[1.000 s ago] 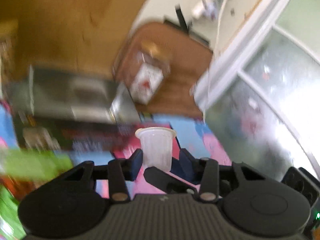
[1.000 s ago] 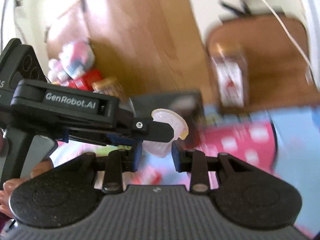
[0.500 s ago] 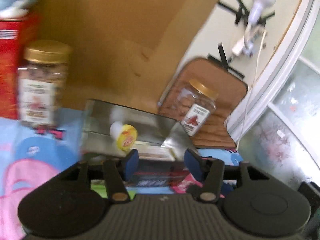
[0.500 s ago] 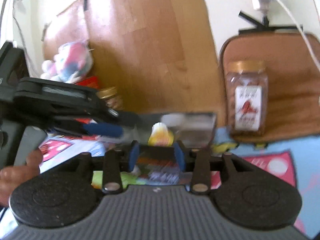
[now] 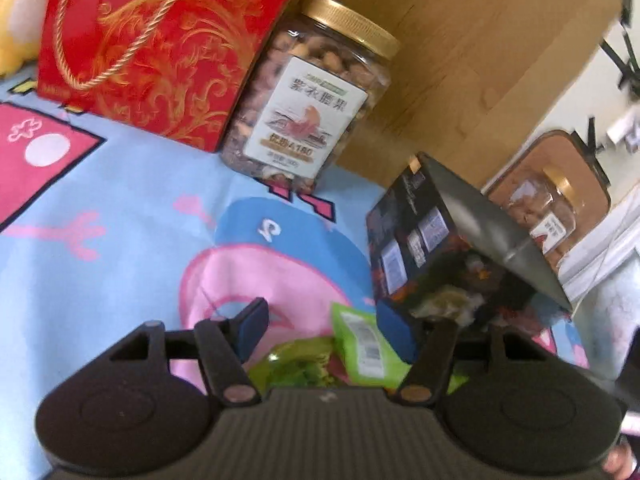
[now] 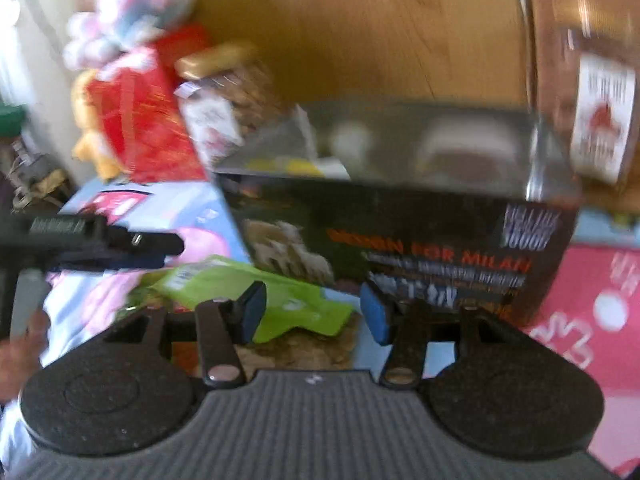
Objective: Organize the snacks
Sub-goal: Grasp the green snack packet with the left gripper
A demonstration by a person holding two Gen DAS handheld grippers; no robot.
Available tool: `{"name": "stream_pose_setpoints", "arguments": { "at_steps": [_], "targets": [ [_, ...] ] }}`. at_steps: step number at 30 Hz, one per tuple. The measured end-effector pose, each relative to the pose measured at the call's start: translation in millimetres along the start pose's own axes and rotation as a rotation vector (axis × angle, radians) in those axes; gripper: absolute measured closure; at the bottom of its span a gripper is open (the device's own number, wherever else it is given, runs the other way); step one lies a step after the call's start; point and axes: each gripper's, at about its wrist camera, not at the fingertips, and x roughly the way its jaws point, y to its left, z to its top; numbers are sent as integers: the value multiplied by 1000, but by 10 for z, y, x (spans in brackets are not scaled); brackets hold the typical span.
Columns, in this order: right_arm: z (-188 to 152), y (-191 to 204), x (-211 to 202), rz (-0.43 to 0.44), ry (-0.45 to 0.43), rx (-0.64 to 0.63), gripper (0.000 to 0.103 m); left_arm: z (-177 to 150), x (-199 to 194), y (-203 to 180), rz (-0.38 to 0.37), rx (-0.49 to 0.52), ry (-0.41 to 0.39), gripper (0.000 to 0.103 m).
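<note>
My left gripper (image 5: 324, 320) is open and empty, low over green snack packets (image 5: 360, 344) on the cartoon-print cloth (image 5: 120, 216). An open dark box (image 5: 420, 248) with a shiny inside stands just right of the packets. In the right wrist view, my right gripper (image 6: 316, 308) has its jaws opening and nothing pressed between the pads. It hovers over a green packet (image 6: 260, 292) lying in front of the dark box (image 6: 400, 248). Blurred pale cups (image 6: 460, 140) lie inside the box. The left gripper (image 6: 160, 246) reaches in from the left.
A gold-lidded nut jar (image 5: 316, 92) and a red gift bag (image 5: 152, 40) stand at the back of the cloth against a wooden panel. A second jar (image 5: 548, 216) sits on a brown pad at the right. A plush toy (image 6: 128, 0) sits behind the bag.
A second ago each gripper held a clear cup. Both cups were let go into the box; both grippers opened, swung left and sank toward the green packets.
</note>
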Motion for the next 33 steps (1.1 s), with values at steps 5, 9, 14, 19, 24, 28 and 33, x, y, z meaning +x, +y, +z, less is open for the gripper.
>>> {"name": "stream_pose_setpoints", "arguments": {
  "at_steps": [5, 9, 14, 19, 24, 28, 33],
  "targets": [
    [-153, 121, -88, 47, 11, -53, 45, -386, -130, -338, 4, 111, 35, 54],
    [-430, 218, -364, 85, 11, -118, 45, -728, -416, -417, -17, 157, 29, 45],
    [-486, 281, -683, 97, -64, -208, 47, -477, -747, -238, -13, 79, -32, 42],
    [-561, 543, -640, 64, -68, -399, 35, -326, -658, -191, -36, -5, 29, 33],
    [-585, 697, -321, 60, -26, -496, 12, -482, -449, -152, -31, -44, 78, 22],
    [-427, 553, -224, 153, 24, -341, 35, -465, -425, -132, -79, -97, 78, 17],
    [-445, 430, -280, 175, -7, -238, 41, -400, -329, -219, -103, -135, 95, 25]
  ]
}}
